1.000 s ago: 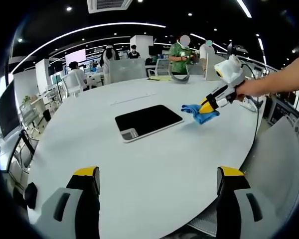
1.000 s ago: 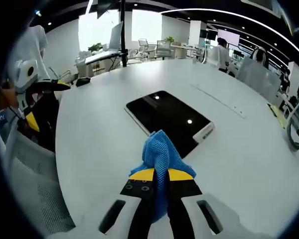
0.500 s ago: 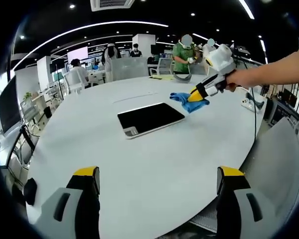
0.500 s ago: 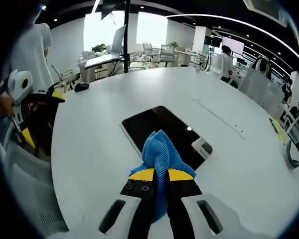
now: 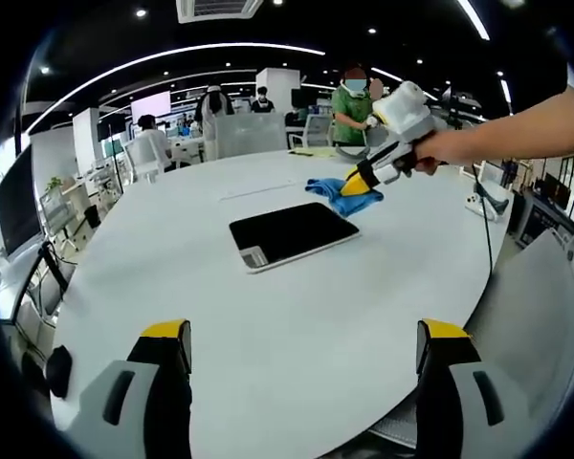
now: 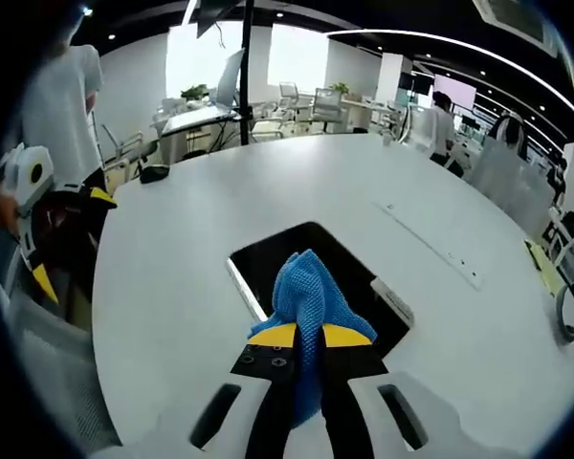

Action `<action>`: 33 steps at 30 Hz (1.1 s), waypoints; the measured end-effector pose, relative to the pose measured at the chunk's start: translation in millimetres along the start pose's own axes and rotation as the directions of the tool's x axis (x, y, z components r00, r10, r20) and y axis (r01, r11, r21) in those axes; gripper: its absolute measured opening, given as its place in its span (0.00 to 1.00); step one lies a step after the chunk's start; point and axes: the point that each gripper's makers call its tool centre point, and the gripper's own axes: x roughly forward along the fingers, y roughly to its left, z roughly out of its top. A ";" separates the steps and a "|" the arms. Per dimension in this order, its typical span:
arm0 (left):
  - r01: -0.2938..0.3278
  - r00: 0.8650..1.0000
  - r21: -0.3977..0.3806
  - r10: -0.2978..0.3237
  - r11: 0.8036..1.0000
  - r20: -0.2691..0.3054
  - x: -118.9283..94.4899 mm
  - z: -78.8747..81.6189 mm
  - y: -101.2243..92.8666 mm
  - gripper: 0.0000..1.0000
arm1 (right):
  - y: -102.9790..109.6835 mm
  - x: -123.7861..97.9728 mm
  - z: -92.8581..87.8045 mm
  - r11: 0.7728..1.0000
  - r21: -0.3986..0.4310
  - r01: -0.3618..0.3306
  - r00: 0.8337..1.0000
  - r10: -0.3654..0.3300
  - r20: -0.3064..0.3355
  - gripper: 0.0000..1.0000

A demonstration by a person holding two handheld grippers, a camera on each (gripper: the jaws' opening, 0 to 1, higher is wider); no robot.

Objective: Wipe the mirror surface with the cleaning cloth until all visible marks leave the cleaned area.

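In the left gripper view we see our left gripper (image 5: 304,346) low in the foreground, its two yellow-tipped jaws standing wide apart with nothing between them, above the round white table (image 5: 268,316). Further in, near the middle of that table, lies the flat rectangular mirror with a dark reflective face and pale frame (image 5: 293,234). Just past its far right corner hangs the crumpled blue mesh cleaning cloth (image 5: 340,192), clenched in the yellow-tipped jaws of our right gripper (image 5: 361,178), which reaches in from the right, held by a hand (image 5: 430,153). We cannot tell whether the cloth touches the mirror or hangs just above the table.

In the right gripper view the left gripper (image 6: 62,234) shows at the far left edge, beyond the table's rim. At the centre the right gripper (image 6: 309,334) is clamped on the blue cloth (image 6: 309,297), which bunches upward from the jaws and covers the near part of the mirror (image 6: 311,268) lying directly ahead.
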 end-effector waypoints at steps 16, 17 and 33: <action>0.011 1.000 -0.002 -0.011 1.000 0.001 4.8 1.8 1.2 0.99 | -5.8 31.3 18.6 1.000 0.005 -0.018 1.000 0.018 -0.003 0.03; 0.012 1.000 -0.001 -0.012 1.000 -0.002 5.4 1.4 1.1 0.99 | -6.2 33.9 19.9 1.000 0.006 -0.021 1.000 0.021 -0.004 0.03; 0.015 1.000 -0.010 -0.015 1.000 0.001 7.4 4.4 4.7 0.99 | -10.0 61.3 34.0 0.999 -0.005 -0.036 0.999 0.036 -0.012 0.03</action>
